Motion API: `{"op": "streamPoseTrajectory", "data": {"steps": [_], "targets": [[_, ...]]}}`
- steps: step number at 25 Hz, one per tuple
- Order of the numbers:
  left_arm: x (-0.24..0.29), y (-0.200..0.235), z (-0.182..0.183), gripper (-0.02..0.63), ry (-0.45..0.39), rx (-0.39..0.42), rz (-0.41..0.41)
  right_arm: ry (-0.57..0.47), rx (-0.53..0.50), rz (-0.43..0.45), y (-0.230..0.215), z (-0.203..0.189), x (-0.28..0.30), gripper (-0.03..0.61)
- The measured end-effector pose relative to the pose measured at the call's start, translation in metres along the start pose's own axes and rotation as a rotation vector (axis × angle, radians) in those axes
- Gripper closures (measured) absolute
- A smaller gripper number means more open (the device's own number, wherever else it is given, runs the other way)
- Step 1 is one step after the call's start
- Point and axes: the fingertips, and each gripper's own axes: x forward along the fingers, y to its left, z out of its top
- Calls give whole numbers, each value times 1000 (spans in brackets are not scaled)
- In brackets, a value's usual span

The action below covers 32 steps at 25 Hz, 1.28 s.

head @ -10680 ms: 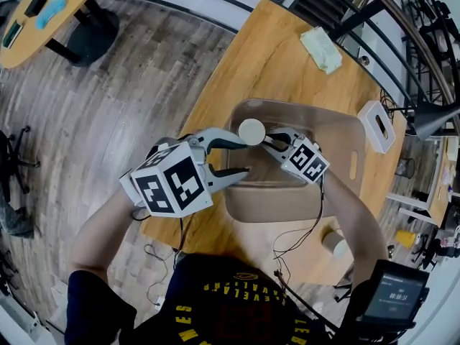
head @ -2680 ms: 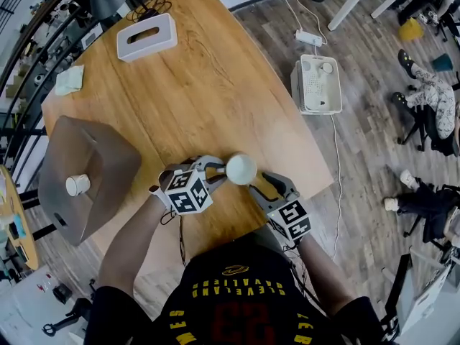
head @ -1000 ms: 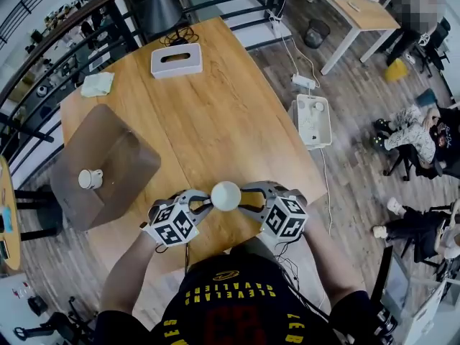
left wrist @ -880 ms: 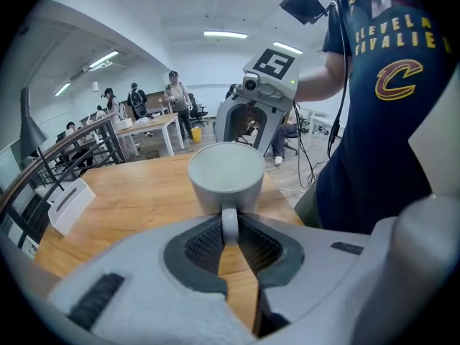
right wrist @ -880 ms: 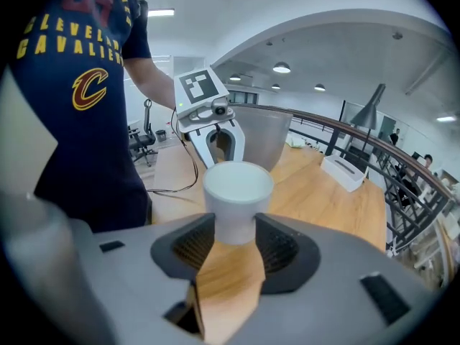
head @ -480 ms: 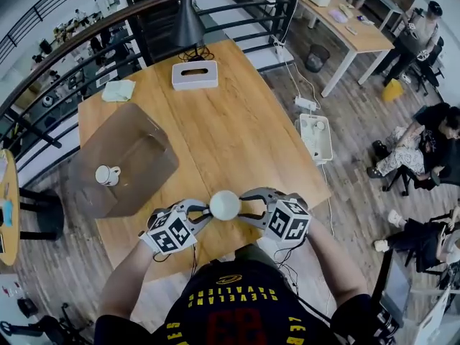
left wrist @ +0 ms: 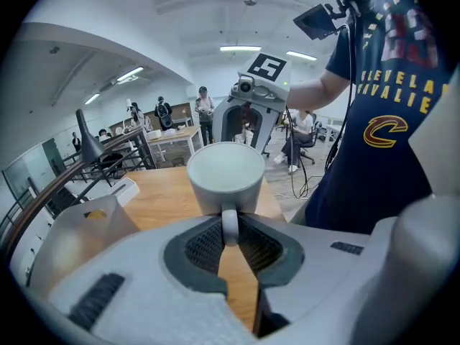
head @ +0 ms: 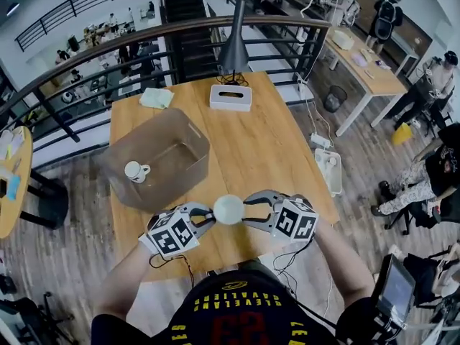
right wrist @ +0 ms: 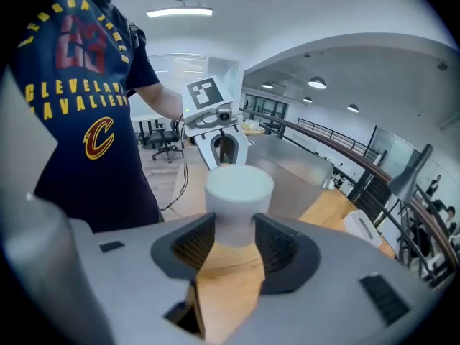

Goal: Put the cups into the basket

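A white cup (head: 228, 210) hangs above the near edge of the wooden table (head: 267, 148), held from both sides. My left gripper (head: 209, 218) is shut on the cup's handle (left wrist: 229, 225), with the cup's body (left wrist: 226, 176) just beyond the fingertips. My right gripper (head: 249, 212) is shut on the cup's round wall (right wrist: 238, 192). A translucent basket (head: 180, 136) stands on the table's far left, and a second white cup (head: 134, 171) lies inside it. In each gripper view the other gripper faces the camera from behind the cup.
A white tissue box (head: 230, 97) and a pale cloth (head: 156, 98) lie at the table's far end, by a dark lamp (head: 234, 45) and a railing (head: 86, 74). A white appliance (head: 330, 170) with cables sits on the floor to the right. People sit further right.
Both grippers have risen with the cup still held between them. The head view has tilted up, so the basket and the table's far end now show nearer the middle.
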Motion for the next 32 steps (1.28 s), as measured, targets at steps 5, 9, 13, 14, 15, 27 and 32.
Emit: {"op": "streamPoseTrajectory", "data": {"steps": [5,9,13,14,15,27,32], "targets": [[-48,7,-4,560,-27,-27,42,-28,-46,19,-3,50,5,400],[-79,20,-6,561,-14,-25,88,-21,-79,42,-12,79,13,400],[-104,36,-4,560,-7,-35,129,-19,-103,52,-26,104,15,400],[-109,39,-3,560,-8,-42,136,-21,-102,57,-29,108,16,400],[-113,41,-4,560,-10,-49,140,-23,-102,63,-32,111,18,400],[-133,102,-6,561,22,-84,210,-27,-130,102,-95,127,44,400],[-143,142,-14,561,29,-103,261,-34,-144,97,-133,139,62,400]]}}
